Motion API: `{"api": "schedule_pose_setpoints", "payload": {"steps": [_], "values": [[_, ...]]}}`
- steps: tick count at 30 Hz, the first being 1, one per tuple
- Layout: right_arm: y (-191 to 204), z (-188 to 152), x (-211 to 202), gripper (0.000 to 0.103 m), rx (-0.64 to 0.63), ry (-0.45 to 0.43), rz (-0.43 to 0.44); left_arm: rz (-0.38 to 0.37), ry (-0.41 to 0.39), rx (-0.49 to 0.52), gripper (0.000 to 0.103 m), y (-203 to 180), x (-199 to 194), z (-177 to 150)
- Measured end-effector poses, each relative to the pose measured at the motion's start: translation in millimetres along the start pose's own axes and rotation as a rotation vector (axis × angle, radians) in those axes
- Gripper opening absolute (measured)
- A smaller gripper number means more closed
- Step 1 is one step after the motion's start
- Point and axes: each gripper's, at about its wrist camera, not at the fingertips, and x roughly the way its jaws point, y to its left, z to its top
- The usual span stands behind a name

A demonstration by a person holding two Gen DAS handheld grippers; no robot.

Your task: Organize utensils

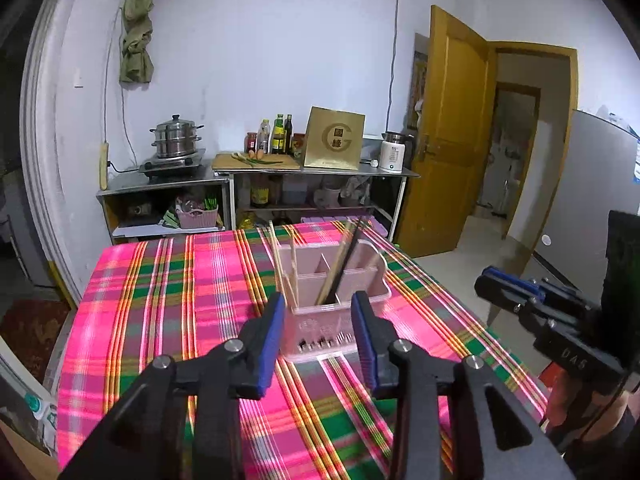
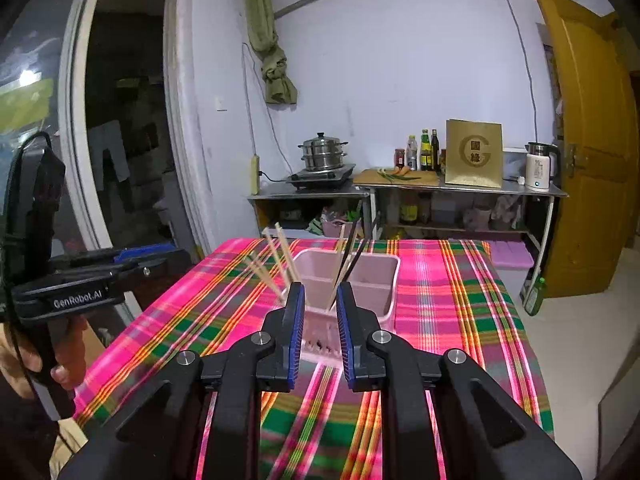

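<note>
A pink plastic utensil caddy (image 1: 336, 300) stands mid-table on a plaid cloth (image 1: 168, 300), holding thin, light, stiff, likely slippery chopsticks (image 2: 276, 260) best pinched mid-shaft; nearer than the caddy, the left gripper (image 1: 320, 340) and right gripper (image 2: 320, 332) hang empty, fingers parted.

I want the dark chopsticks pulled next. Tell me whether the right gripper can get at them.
Probably yes. The dark chopsticks stand tilted in the pink holder straight ahead of the right gripper, tops clear above the rim. Its jaws are apart and empty; only a pale chopstick leans close beside.
</note>
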Motion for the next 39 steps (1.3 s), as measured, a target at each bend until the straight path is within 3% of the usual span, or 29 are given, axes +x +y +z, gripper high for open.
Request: {"api": "schedule_pose_setpoints", "payload": {"steps": [11, 20, 22, 25, 32, 39], "values": [[12, -58, -36, 0.017, -0.001, 0.001, -0.036, 0.023, -0.004, -0.036, 0.037, -16, -24, -82], [22, -100, -57, 0.018, 0.012, 0.022, -0.034, 0.052, -0.032, -0.076, 0.037, -23, -46, -126], [26, -112, -59, 0.02, 0.014, 0.037, -0.034, 0.057, -0.027, -0.074, 0.037, -26, -48, -135], [30, -128, -59, 0.039, 0.013, 0.067, -0.031, 0.065, -0.007, -0.058, 0.037, -32, -48, -150], [39, -149, -65, 0.039, -0.016, 0.09, -0.046, 0.054, 0.046, -0.062, 0.037, -41, -47, -177], [43, -153, -75, 0.039, -0.036, 0.059, -0.066, 0.073, 0.028, -0.073, 0.037, -40, -52, -185]]}}
